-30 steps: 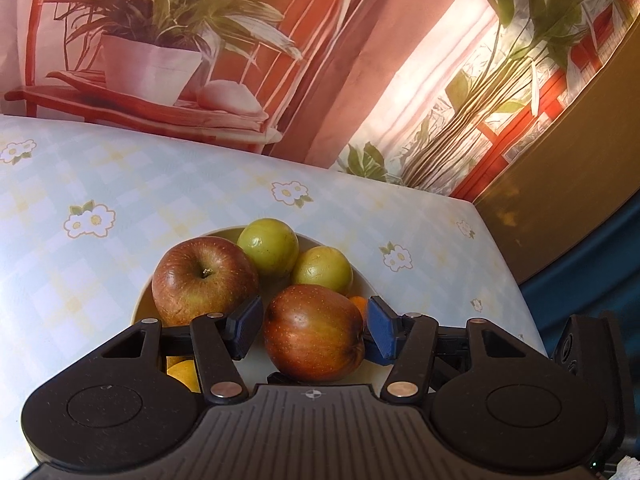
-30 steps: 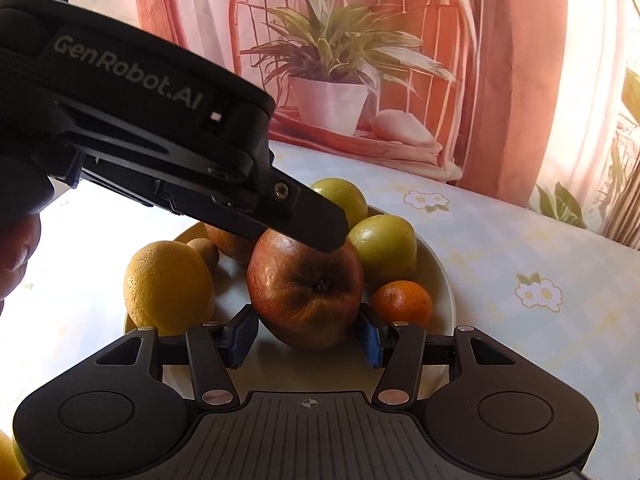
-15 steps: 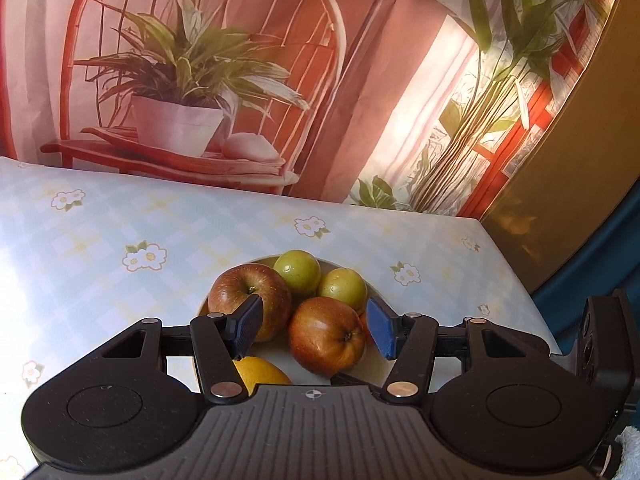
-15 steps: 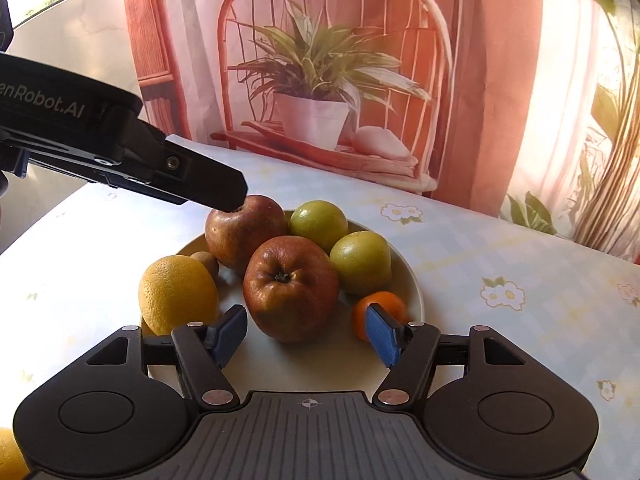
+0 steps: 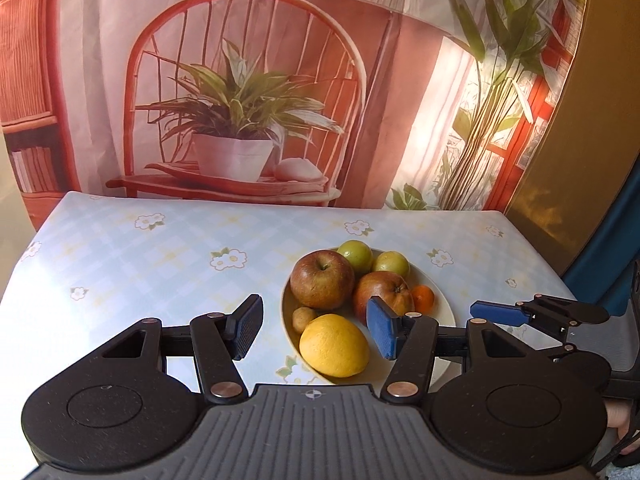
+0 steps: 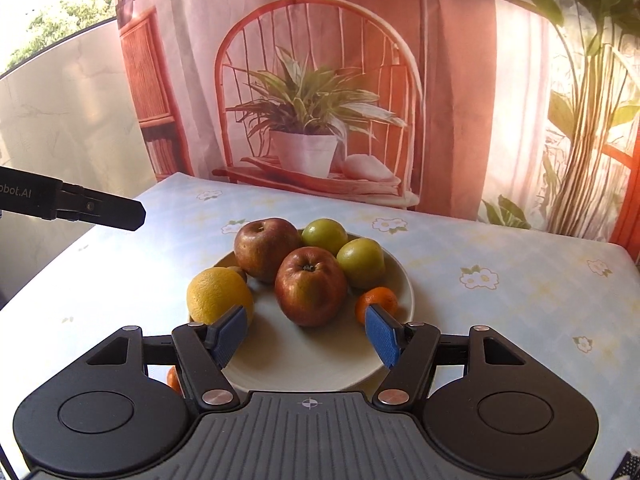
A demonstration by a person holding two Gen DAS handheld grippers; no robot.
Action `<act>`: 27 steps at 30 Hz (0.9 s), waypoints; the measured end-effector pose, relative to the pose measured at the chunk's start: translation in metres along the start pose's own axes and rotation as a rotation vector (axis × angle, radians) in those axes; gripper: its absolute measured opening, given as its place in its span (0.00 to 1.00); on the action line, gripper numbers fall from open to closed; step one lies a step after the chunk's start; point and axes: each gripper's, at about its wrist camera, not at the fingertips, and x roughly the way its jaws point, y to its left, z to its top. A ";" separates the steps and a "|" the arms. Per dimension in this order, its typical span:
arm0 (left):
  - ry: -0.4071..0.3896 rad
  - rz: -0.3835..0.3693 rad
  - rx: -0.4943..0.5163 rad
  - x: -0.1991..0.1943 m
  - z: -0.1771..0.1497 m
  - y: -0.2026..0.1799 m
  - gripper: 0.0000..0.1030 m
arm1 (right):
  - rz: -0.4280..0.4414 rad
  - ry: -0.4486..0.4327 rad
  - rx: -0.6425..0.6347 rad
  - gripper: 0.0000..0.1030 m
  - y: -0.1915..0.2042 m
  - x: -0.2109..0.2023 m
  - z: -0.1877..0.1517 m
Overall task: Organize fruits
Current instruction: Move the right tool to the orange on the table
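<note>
1. Left gripper (image 5: 314, 330): ribbed blue pads spread apart, gripping nothing, above the table's near edge.
2. Right gripper (image 6: 306, 334): jaws apart, empty, over the plate's (image 6: 304, 372) bare near side.
3. The round, smooth cream plate holds two glossy red apples (image 6: 310, 290), two green fruits (image 6: 360, 262), a dimpled yellow citrus (image 6: 218, 292), a small mandarin (image 6: 378, 298).
4. Checked floral tablecloth (image 6: 500, 320) underneath.

One plate (image 6: 360, 376) sits on the table (image 6: 500, 320) — on it two red apples (image 6: 310, 290), two green fruits (image 6: 360, 262), one lemon (image 6: 218, 294), one mandarin (image 6: 376, 300) and one small brown fruit (image 5: 304, 317). Another orange fruit (image 6: 173, 378) peeks out beside the plate — partly hidden.
</note>
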 end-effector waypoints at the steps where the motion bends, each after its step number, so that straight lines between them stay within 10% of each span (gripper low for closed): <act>1: -0.003 0.008 0.006 -0.006 -0.003 0.002 0.58 | 0.004 -0.006 0.004 0.60 0.003 -0.004 -0.003; 27: -0.016 0.113 0.002 -0.082 -0.115 0.002 0.58 | 0.036 0.067 0.015 0.59 0.086 -0.070 -0.099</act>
